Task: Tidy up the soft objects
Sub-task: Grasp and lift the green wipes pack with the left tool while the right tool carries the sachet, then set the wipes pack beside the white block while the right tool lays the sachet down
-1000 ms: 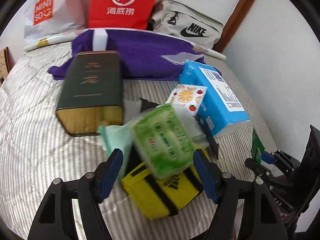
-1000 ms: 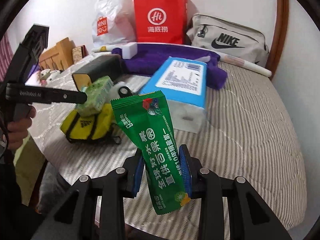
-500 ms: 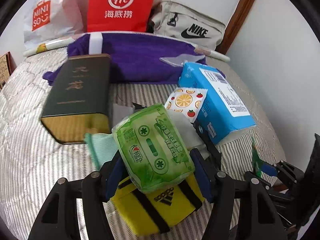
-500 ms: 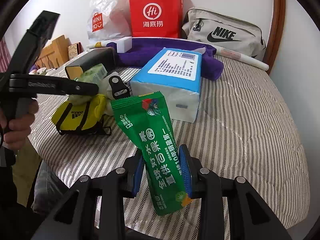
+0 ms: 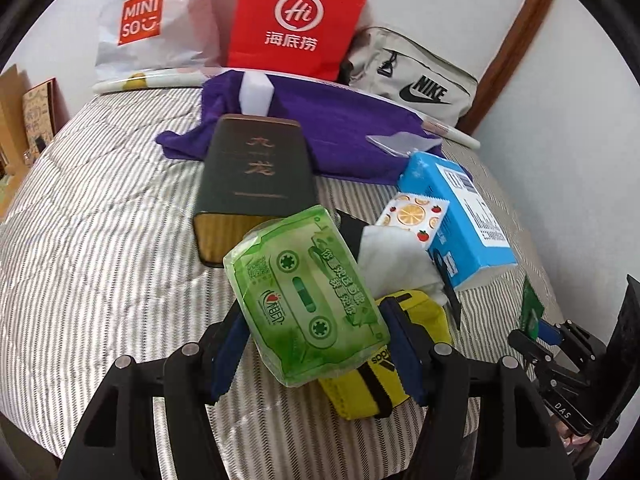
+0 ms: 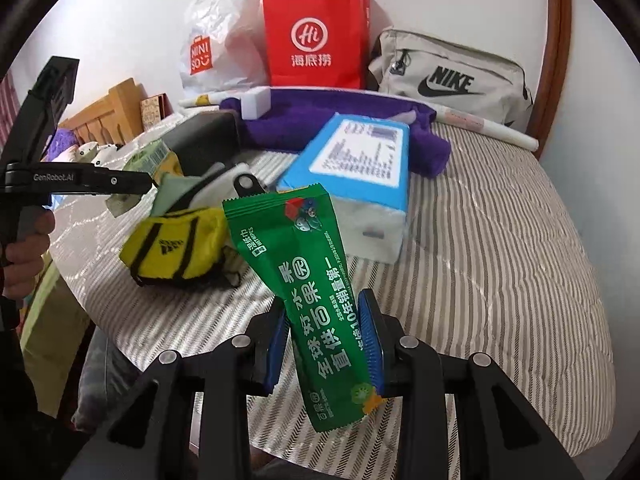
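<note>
**A:** ok so from your left wrist cam, what am I looking at?

**B:** Your left tongs [image 5: 316, 344] are pinching the light green tissue pack [image 5: 308, 300], blue pads pressed on both long sides. The pack is up off the striped bed [image 5: 100, 240] and tilted: its long axis runs from lower right, near you, to upper left, toward the dark green box [image 5: 256, 176]. Printed face is up. Under it sits the yellow pouch [image 5: 416, 312]; beside that you've got a white cloth [image 5: 392, 260], a fruit-print packet [image 5: 416, 216] and the blue tissue box [image 5: 460, 216]. Purple towel [image 5: 340, 128] further back, bags along the wall.

**A:** and the right cam?

**B:** Your right tongs [image 6: 326, 344] are clamped on the dark green wipes sachet [image 6: 308, 280], gripping its lower half. It stands nearly upright with its long axis leaning left at the top; the serrated top edge points away from you, toward the blue tissue box [image 6: 360, 160], and the bottom end hangs below the pads. It's held above the bed [image 6: 500, 260], touching nothing else. At the left you can see your hand [image 6: 24, 248] on the other tool, above the yellow pouch [image 6: 176, 244].
</note>
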Motion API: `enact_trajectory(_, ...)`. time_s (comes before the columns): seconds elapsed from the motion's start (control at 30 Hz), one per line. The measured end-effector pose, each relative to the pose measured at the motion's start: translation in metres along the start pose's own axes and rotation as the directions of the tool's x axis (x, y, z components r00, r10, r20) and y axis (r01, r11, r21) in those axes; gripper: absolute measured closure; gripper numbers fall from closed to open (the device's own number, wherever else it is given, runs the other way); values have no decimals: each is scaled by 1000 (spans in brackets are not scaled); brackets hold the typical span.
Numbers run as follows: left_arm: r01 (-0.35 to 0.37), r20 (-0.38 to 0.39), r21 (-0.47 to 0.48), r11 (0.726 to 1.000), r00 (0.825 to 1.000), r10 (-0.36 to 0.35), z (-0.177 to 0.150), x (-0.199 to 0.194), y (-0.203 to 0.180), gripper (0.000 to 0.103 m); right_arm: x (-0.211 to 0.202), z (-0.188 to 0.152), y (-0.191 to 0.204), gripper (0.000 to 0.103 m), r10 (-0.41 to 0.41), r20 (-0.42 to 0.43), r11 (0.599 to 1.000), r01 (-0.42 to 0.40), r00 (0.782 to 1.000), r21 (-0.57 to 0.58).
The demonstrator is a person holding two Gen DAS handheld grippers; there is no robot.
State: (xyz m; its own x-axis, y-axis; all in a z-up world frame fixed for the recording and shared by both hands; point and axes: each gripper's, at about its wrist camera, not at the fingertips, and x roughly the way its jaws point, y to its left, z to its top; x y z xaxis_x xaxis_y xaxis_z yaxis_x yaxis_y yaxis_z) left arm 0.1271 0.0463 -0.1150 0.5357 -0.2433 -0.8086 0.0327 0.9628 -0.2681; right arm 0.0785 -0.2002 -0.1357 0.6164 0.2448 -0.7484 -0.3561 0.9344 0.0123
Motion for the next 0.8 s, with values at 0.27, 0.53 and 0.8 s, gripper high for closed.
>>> enact_trajectory(0.27, -5, 28, 3, 1000, 1000, 5, 18, -15, 3, 40, -18, 27, 4, 69, 41, 59, 999, -40, 997, -18)
enact_trajectory(0.53, 5, 34, -10, 1000, 999, -4, 47, -17, 8, 40, -17, 73, -2, 69, 38, 97, 999, -36, 995, -21)
enact_trajectory(0.8, -2, 18, -32, 999, 1000, 2, 83, -5, 14, 40, 6, 120, -14, 69, 23, 119, 1000, -24, 993, 11)
